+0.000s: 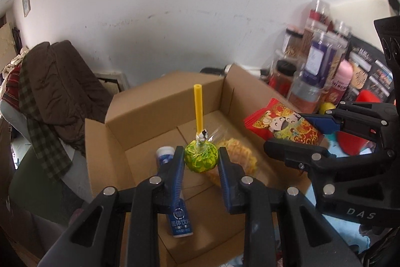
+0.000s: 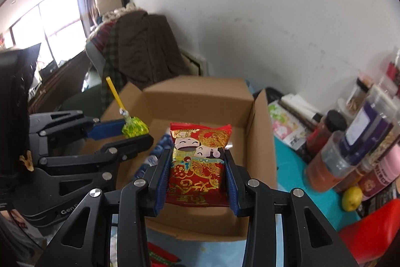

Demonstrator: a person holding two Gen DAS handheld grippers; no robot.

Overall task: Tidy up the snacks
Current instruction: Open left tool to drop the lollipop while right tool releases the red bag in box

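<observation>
Cardboard box (image 1: 160, 101) w/ pineapple snack (image 1: 240, 157) in left view only, both grippers clamped: lollipop (image 1: 200, 159), red packet (image 2: 198, 162).

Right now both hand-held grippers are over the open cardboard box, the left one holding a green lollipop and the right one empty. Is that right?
Not quite. The right hand-held gripper is not empty: it is shut on a red snack packet, as the right wrist view shows. The left hand-held gripper does hold the green lollipop, both over the open cardboard box.

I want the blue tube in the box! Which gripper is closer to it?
Left. The left gripper, holding the green lollipop, hangs right over the blue tube in the cardboard box. The right gripper, holding the red snack packet, is farther off to the side.
</observation>
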